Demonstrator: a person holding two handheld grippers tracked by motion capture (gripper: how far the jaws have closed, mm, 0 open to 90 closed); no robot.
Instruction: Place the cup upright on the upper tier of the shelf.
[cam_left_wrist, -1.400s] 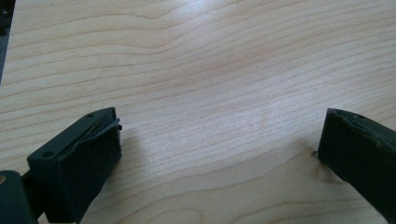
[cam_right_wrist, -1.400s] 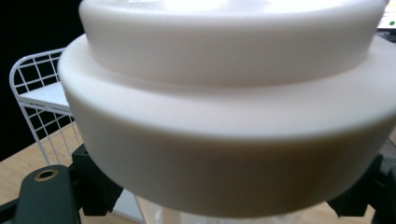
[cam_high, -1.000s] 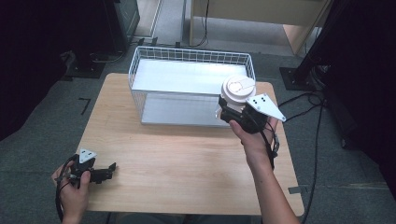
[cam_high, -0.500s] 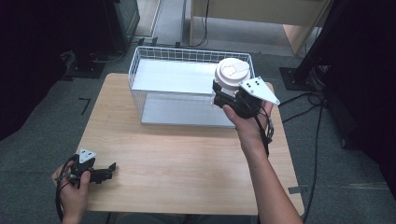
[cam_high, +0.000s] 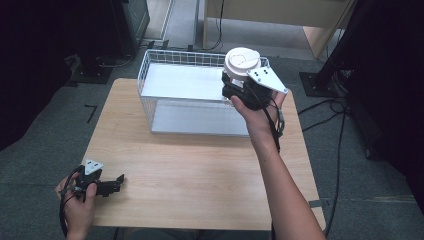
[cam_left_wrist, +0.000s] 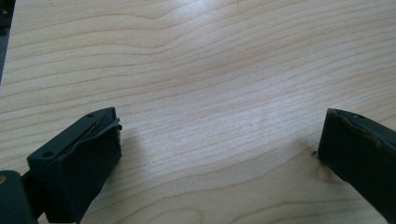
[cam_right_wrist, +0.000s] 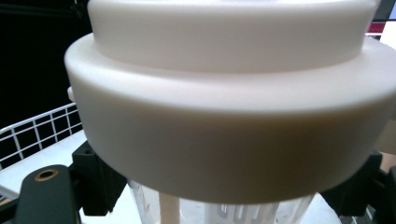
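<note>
- The right gripper (cam_high: 239, 86) is clamped on a clear cup with a white lid (cam_high: 241, 61); its jaws press the cup's wall just under the lid's rim, one on each side, as the right gripper view shows (cam_right_wrist: 224, 112)
- The cup is upright and held in the air above the right end of the white wire basket (cam_high: 150, 75) — over its near right corner, clear of the basket's floor; the cup's clear wall shows below the lid in the right gripper view
- The basket stands at the far side of the wooden table (cam_high: 200, 170)
- The left gripper (cam_high: 119, 181) lies low at the table's near left corner, in the person's left hand (cam_high: 77, 202); its jaws stand wide apart with bare wood between them (cam_left_wrist: 219, 140) — nothing held
</note>
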